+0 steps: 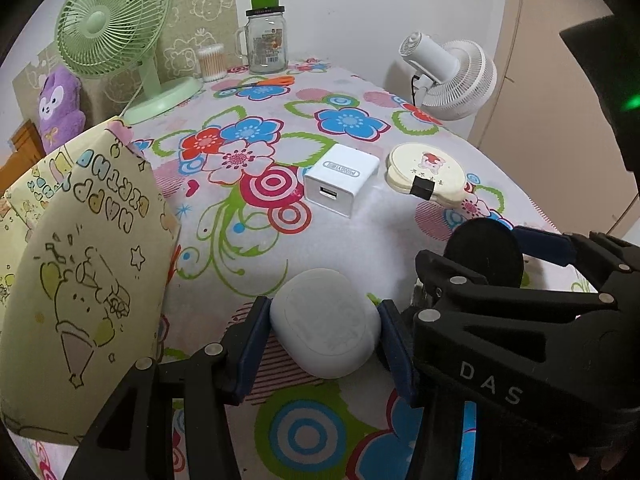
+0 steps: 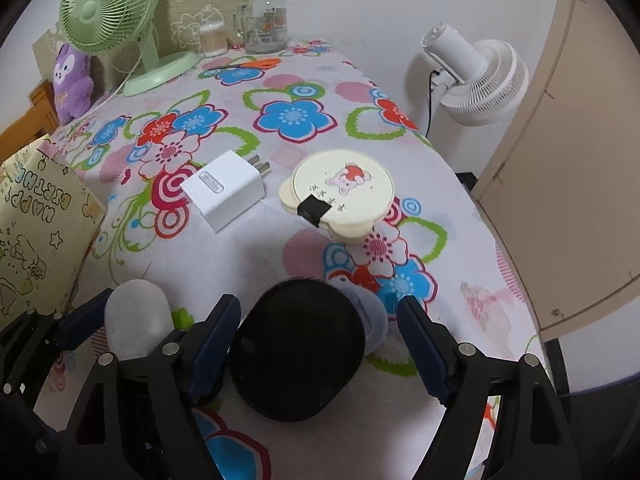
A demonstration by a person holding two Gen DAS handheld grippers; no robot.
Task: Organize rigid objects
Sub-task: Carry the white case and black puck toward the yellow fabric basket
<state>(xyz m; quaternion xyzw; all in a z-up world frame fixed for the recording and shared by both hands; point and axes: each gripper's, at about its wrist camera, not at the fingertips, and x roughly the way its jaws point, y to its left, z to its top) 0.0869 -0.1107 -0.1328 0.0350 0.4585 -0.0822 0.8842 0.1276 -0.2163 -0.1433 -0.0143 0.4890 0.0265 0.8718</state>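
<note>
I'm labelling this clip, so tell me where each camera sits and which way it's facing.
Left wrist: on the left tool, looking along its fingers across the floral table; they flank a white case, with the right tool alongside.
Right wrist: on the right tool, its open fingers either side of a black round case, with the left tool at lower left.
Shared: white charger, cream compact.

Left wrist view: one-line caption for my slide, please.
Left gripper brackets a white rounded case on the floral tablecloth, white charger beyond.
</note>
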